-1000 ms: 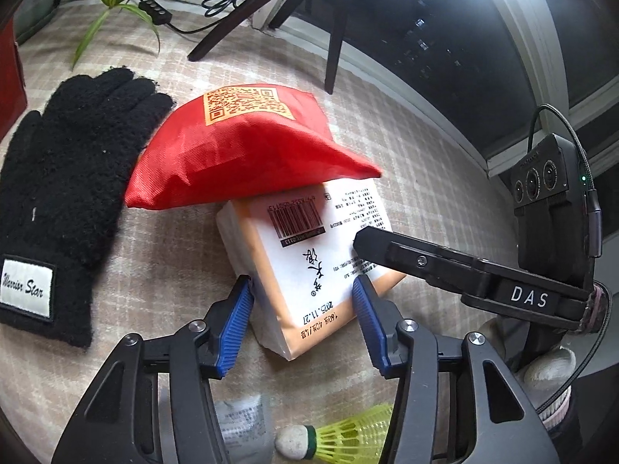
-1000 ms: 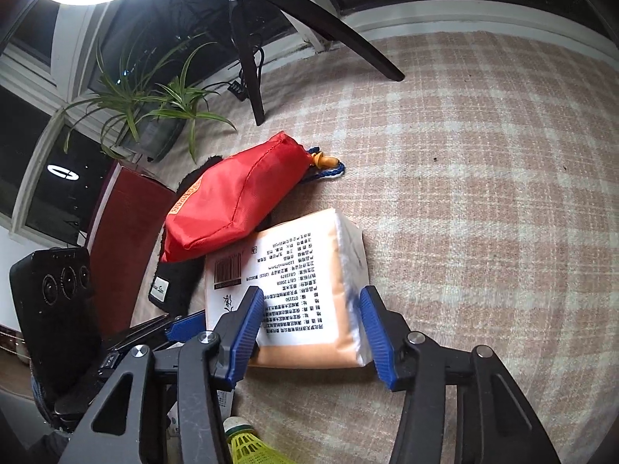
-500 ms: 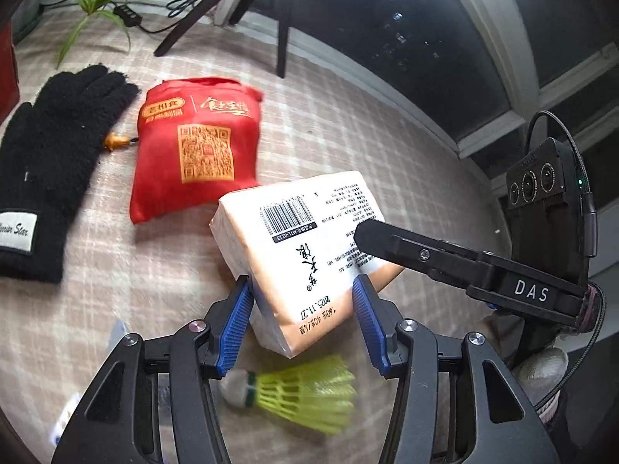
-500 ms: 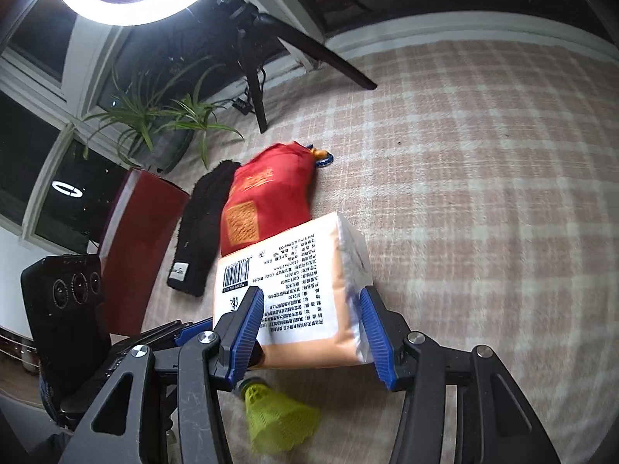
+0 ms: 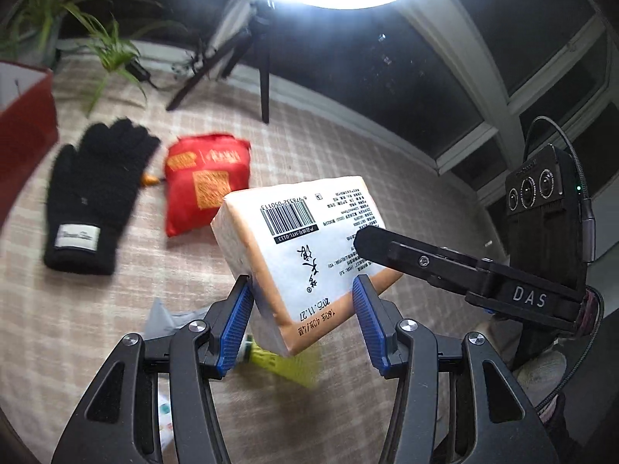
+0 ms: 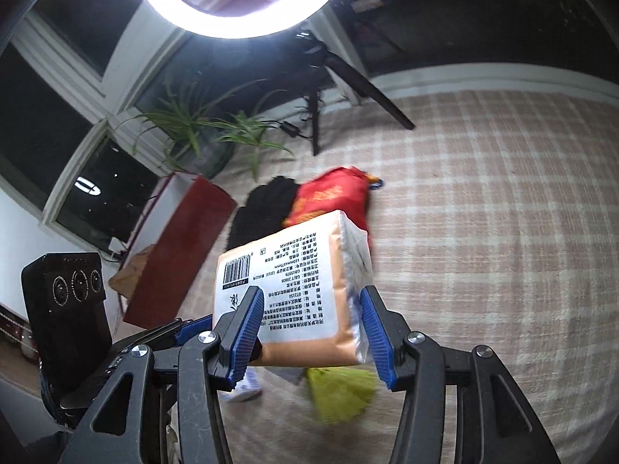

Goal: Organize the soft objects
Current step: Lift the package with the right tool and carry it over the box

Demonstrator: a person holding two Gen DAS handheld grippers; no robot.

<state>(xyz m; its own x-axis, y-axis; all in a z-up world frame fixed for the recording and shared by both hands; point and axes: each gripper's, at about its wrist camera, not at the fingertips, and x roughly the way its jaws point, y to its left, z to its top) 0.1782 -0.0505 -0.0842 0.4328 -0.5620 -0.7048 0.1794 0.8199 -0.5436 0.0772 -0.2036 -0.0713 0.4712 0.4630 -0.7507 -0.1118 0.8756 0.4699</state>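
A soft tissue pack (image 5: 301, 255), orange and white with a barcode, hangs in the air above the checked cloth. My left gripper (image 5: 301, 294) is shut on its near corner, blue pads pressing both sides. My right gripper (image 6: 309, 301) is shut on the same pack (image 6: 294, 286) from the other side. One black finger of the right gripper (image 5: 387, 243) lies across the pack in the left wrist view. A black glove (image 5: 89, 193) and a red fabric pouch (image 5: 205, 181) lie flat on the cloth beyond. In the right wrist view the glove (image 6: 267, 208) and pouch (image 6: 332, 197) are partly hidden by the pack.
A yellow shuttlecock (image 5: 286, 363) and a small grey packet (image 5: 162, 317) lie on the cloth under the pack. A red box (image 6: 178, 255) stands at the left, with a potted plant (image 6: 201, 123) behind it. A tripod (image 5: 247, 50) with a bright ring light stands at the far edge.
Both grippers have lifted the tissue pack off the cloth and higher. It came out from under the red pouch, which now lies flat. Glove and pouch look farther away.
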